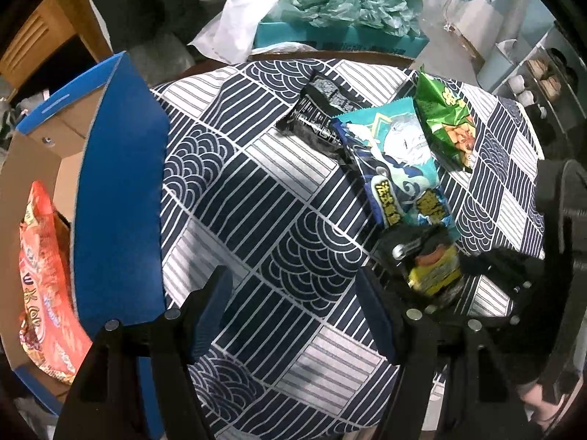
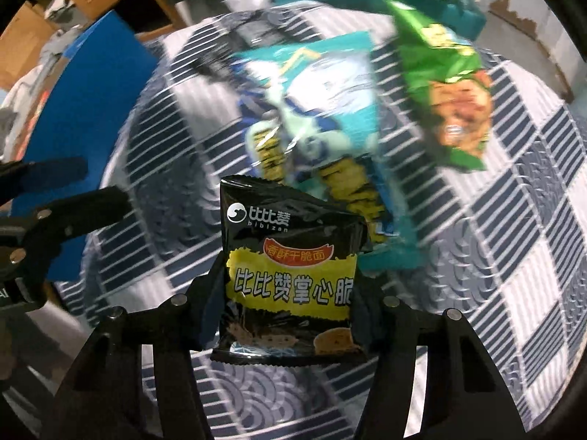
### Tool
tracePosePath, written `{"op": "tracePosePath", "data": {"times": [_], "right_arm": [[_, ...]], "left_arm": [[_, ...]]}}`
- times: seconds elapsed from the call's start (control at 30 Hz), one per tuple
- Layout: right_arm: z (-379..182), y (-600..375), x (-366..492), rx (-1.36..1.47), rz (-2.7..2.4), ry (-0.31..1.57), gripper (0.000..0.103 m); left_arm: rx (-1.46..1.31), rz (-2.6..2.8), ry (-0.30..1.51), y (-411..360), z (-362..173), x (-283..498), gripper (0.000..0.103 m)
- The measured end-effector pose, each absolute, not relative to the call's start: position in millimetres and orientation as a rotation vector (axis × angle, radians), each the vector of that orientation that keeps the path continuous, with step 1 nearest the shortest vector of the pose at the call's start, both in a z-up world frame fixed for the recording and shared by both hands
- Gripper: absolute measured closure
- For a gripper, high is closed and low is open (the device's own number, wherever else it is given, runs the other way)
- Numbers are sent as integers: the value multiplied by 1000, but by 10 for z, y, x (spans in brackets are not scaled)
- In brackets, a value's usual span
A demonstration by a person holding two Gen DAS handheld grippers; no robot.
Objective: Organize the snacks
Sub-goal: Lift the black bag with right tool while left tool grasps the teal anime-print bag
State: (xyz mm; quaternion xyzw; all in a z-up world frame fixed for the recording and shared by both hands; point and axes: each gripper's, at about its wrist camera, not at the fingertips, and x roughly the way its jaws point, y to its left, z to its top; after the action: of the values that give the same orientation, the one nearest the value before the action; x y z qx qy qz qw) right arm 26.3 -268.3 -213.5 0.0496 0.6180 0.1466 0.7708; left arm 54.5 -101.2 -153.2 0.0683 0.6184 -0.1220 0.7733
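Note:
My right gripper (image 2: 290, 293) is shut on a black and yellow snack packet (image 2: 290, 278), which stays sharp while the table behind it blurs. The same packet (image 1: 434, 271) shows low on the right in the left wrist view. My left gripper (image 1: 293, 289) hangs open over the patterned tablecloth (image 1: 238, 201) with nothing between its fingers. On the cloth lie a black packet (image 1: 319, 117), a teal and blue packet (image 1: 392, 161) and a green packet (image 1: 447, 124). A blue-walled cardboard box (image 1: 117, 198) at the left holds a red-orange snack bag (image 1: 44, 286).
Behind the table stand a teal box stuffed with green paper (image 1: 341, 36) and a white plastic bag (image 1: 238, 25). A pale shelf with cups (image 1: 532, 84) is at the right. Wooden furniture (image 1: 40, 33) sits at the far left.

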Motion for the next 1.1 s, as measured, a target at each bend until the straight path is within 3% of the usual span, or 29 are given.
{"op": "tracePosePath", "data": {"times": [0.4, 0.67, 1.1], "right_arm": [[-1861, -2743, 152, 77, 233, 1287, 45], [-1670, -3281, 233, 82, 95, 1227, 45], [-1701, -3807, 320, 102, 0, 1219, 45]], "left_arm": [[81, -224, 1335, -957, -1504, 607, 32], [94, -218, 1307, -1418, -1503, 755, 14], [-7, -187, 1402, -2094, -1788, 947, 14]]}}
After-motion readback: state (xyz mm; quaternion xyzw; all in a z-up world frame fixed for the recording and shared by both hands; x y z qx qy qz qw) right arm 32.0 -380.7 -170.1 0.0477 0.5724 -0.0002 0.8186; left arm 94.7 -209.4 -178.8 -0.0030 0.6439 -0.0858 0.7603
